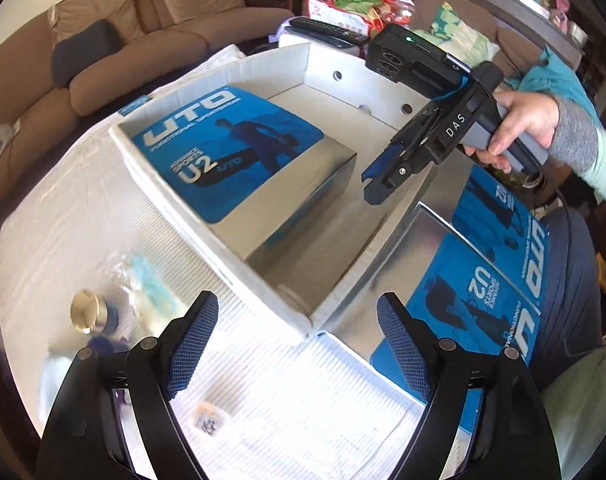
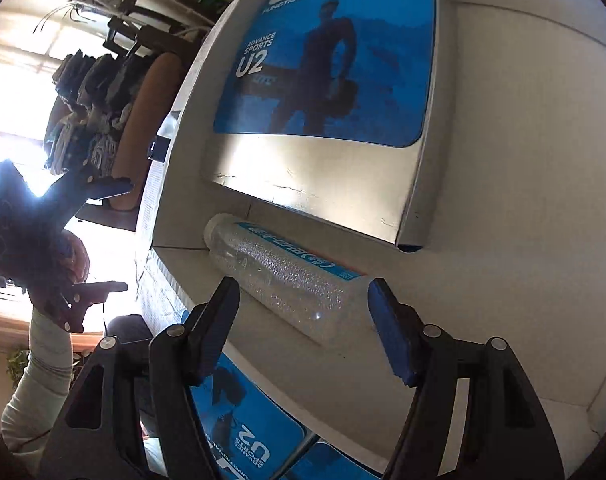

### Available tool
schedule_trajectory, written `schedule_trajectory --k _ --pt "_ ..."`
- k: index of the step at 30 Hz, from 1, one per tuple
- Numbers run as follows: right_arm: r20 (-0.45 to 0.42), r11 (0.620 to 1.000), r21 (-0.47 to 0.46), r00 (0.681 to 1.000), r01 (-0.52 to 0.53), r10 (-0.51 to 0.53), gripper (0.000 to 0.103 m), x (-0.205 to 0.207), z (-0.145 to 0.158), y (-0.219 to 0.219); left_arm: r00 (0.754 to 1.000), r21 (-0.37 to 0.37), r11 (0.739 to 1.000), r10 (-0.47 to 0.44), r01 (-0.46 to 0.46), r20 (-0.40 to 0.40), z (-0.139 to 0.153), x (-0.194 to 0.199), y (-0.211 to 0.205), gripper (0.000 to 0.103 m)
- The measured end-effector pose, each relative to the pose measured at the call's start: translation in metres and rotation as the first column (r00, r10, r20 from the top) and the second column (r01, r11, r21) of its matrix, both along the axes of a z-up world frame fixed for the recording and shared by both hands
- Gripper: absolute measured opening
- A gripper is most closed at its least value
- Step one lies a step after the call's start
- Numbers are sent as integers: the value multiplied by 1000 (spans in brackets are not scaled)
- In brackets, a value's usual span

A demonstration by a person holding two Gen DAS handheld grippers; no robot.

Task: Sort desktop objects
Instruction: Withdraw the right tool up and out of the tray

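A white cardboard box (image 1: 263,62) stands open on the table. Inside it lies a blue and silver UTO carton (image 1: 239,152), also in the right wrist view (image 2: 327,80). A clear plastic bottle (image 2: 287,280) lies in the box beside that carton. My right gripper (image 2: 303,320) is open and empty, just above the bottle; it shows in the left wrist view (image 1: 377,184) over the box. My left gripper (image 1: 299,344) is open and empty, above the table near the box's front corner. It shows at the left of the right wrist view (image 2: 115,236).
A second UTO carton (image 1: 475,280) lies right of the box. A small jar with a gold lid (image 1: 89,312), a crumpled clear bag (image 1: 147,284) and a small packet (image 1: 209,420) lie on the white tablecloth (image 1: 83,208). A brown sofa (image 1: 115,40) stands behind.
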State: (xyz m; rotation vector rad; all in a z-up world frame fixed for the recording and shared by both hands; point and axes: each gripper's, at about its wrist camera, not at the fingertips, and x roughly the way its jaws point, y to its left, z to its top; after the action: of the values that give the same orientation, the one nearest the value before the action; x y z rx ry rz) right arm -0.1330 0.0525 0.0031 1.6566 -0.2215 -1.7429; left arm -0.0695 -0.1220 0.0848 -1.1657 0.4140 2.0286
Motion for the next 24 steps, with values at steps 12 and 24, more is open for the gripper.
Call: schedule_trajectory --k 12,24 --pt "-299 995 61 953 77 -55 75 59 71 4 992 -13 994 108 -109 -69 8 30 12 88" --pt "-419 992 13 902 125 -108 103 111 114 12 957 11 966 256 -257 -139 28 58 19 103"
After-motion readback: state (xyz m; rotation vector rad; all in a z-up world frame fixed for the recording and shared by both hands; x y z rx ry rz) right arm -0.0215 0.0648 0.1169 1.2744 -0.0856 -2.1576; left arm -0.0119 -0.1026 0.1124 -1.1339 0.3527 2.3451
